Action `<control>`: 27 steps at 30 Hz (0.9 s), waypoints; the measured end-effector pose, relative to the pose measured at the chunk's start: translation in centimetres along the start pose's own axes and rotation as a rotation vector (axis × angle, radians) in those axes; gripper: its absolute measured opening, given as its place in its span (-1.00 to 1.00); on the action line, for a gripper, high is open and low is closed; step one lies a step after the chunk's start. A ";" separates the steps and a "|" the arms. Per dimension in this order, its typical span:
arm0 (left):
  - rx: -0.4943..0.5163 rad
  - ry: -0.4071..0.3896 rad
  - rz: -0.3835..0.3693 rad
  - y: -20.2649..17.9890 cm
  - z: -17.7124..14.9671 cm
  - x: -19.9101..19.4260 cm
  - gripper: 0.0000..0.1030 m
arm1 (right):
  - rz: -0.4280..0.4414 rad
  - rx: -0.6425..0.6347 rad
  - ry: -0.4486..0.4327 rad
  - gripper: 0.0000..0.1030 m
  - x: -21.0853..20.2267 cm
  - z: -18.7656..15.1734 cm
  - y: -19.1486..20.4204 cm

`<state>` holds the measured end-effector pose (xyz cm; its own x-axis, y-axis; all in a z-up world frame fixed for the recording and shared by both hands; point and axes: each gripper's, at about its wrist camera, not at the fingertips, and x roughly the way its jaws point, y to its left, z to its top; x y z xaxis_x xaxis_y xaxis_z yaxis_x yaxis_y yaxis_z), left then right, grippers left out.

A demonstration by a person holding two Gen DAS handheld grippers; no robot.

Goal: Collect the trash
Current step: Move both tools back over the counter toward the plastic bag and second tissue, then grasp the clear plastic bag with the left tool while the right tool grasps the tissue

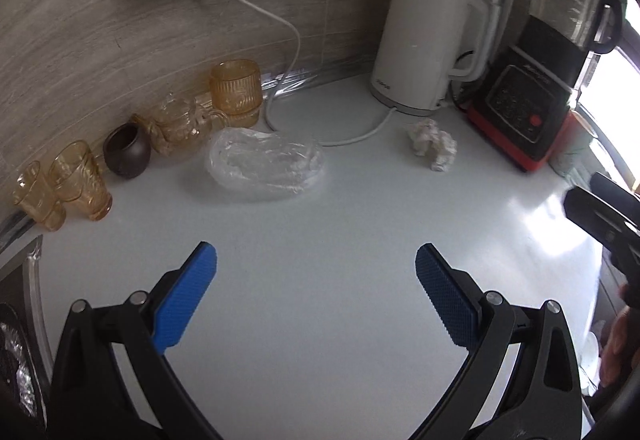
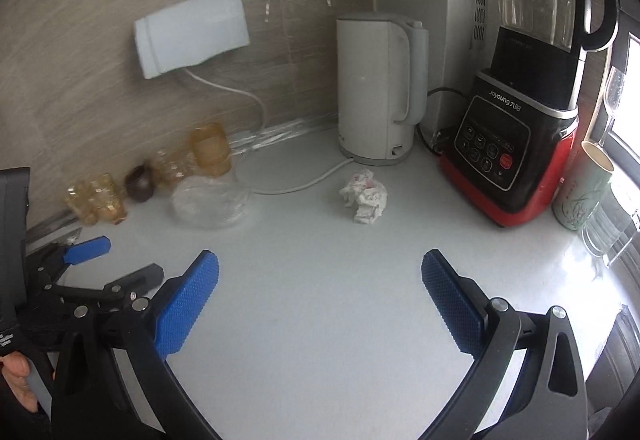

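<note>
Trash lies far on the white table (image 1: 320,320): a crumpled white paper tissue (image 2: 364,195) and a clear thin plastic bag (image 1: 264,163). Both claws, left (image 1: 316,268) and right (image 2: 320,272), are released and empty. Reaching the bag may knock the amber glass cups (image 1: 72,183) just beside it.

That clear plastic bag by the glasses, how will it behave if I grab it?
The clear plastic bag looks thin and crumpled, so probably floppy, light and apt to slide. It lies close to the glass teapot, so pinch from the open counter side.
</note>
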<state>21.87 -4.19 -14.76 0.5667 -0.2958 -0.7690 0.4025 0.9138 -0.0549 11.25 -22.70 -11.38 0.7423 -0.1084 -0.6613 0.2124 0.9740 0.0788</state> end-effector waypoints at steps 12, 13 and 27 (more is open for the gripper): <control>-0.092 0.077 0.061 2.4 5.5 12.8 0.85 | -0.034 0.058 0.105 0.96 12.3 2.6 -3.5; -0.096 0.083 0.065 2.4 5.6 13.3 0.85 | -0.034 0.062 0.112 0.96 12.9 2.7 -3.7; -0.107 0.156 0.086 2.6 6.2 17.1 -0.38 | -0.052 0.085 0.177 0.96 19.2 4.0 -4.8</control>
<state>37.10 -8.61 -24.08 0.4743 -0.1760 -0.8626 0.2738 0.9607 -0.0455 27.06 -30.25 -21.51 0.6074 -0.1138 -0.7862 0.3056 0.9470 0.0990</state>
